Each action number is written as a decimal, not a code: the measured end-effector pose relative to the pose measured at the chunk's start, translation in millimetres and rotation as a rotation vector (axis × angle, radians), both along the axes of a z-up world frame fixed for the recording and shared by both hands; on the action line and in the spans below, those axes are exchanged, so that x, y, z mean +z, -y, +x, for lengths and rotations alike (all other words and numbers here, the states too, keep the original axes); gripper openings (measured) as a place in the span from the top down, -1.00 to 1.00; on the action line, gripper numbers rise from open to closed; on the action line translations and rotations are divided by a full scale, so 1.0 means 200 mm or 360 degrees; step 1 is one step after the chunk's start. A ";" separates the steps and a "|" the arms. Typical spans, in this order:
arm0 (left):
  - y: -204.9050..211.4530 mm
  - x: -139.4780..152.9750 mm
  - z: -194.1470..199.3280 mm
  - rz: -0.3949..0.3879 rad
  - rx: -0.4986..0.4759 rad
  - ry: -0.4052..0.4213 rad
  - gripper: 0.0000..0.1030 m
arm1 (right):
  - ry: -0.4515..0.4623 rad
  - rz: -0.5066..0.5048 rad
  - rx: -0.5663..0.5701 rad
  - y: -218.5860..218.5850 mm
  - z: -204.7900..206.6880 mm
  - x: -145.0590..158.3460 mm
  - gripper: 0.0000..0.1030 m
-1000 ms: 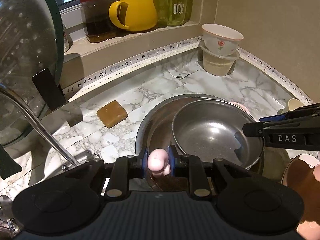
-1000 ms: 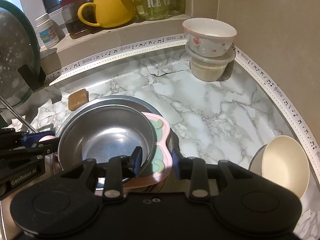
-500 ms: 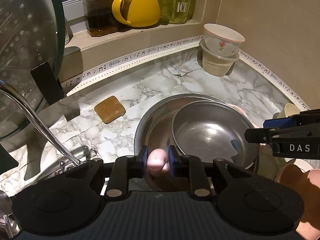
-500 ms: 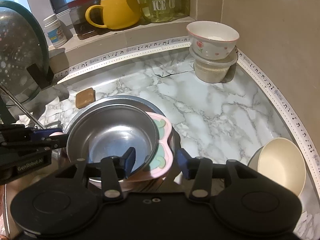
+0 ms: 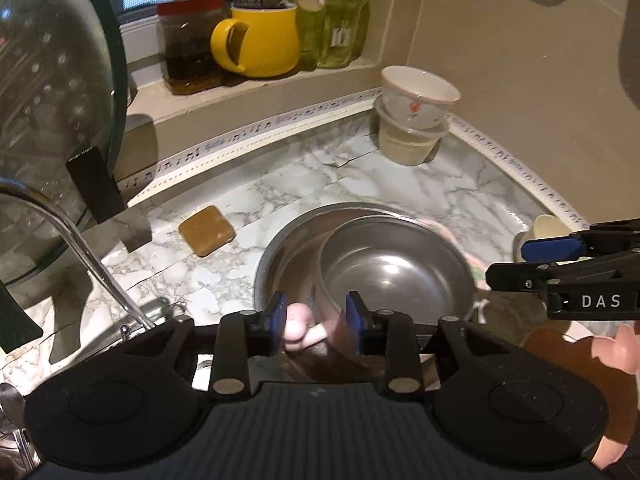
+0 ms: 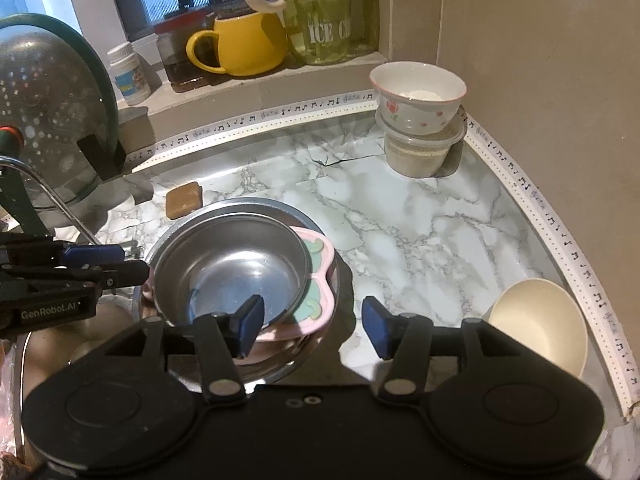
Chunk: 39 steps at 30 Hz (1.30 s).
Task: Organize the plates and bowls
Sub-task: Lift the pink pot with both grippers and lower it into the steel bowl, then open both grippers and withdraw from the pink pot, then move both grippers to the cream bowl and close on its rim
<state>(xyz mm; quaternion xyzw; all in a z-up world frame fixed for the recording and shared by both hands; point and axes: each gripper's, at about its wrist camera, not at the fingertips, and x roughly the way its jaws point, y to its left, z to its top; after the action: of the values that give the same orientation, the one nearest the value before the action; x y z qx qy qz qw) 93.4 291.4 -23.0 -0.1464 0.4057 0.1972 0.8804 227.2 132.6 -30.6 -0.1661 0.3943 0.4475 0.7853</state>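
On the marble counter, near edge: a large round stainless steel basin [image 6: 320, 360] carries a pink plastic divided plate with green sections [image 6: 320, 276], and a smaller stainless steel bowl [image 6: 240, 276] sits on that plate.
Left gripper [image 5: 316, 322]: jaws slightly apart and just been opening; the pink knob of the plate [image 5: 298, 326] lies between the blue pads, close to the left one. Contact cannot be confirmed; the view is blurred here.
Left gripper, other contact: the right pad stands at the near rim of the smaller steel bowl [image 5: 396, 276]; touching or just beside cannot be told.
Right gripper [image 6: 314, 326]: jaws well apart and just been opening; nothing is clamped. The left pad hangs over the near rim of the steel bowl and plate, the right pad over bare marble beside the basin.
Counter, right edge: a cream round bowl [image 6: 540, 324] lies tilted on its side, mouth facing the stack, apart from the basin.
Counter, far right corner: a white ceramic bowl with red flowers [image 6: 416, 98] is stacked upright on a clear lidded plastic tub of pale grains [image 6: 418, 154].
Counter, left of basin: a brown square soap bar [image 6: 183, 199] lies just beside the basin rim.
Window ledge: a yellow mug [image 6: 244, 44] stands among jars.
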 end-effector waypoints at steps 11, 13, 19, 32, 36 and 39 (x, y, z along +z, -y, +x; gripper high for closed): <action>0.17 0.18 0.03 0.0060 -0.0136 0.0130 -0.48 | -0.0008 0.0082 -0.0008 0.18 0.00 0.13 -0.24; 0.22 0.21 0.05 0.0067 -0.0178 0.0139 -0.48 | -0.0006 0.0094 -0.0019 0.22 0.01 0.15 -0.26; 0.33 0.26 0.13 0.0069 -0.0264 0.0151 -0.48 | -0.0001 0.0107 -0.0073 0.37 0.06 0.18 -0.32; 0.52 0.26 0.44 0.0093 -0.0388 0.0153 -0.78 | -0.0032 0.0083 -0.0352 0.72 0.30 0.09 -0.55; 0.56 0.23 0.53 0.0045 -0.0411 0.0181 -0.98 | -0.0068 0.0083 -0.0432 0.80 0.36 0.04 -0.60; 0.59 0.19 0.63 0.0043 -0.0423 0.0163 -0.98 | -0.0086 0.0066 -0.0480 0.82 0.39 0.00 -0.60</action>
<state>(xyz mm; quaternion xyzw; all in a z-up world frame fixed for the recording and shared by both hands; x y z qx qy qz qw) 219.6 172.5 15.2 -0.0895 0.3734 0.0764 0.9202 305.5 -31.5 -29.7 -0.0767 0.4265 0.3367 0.8360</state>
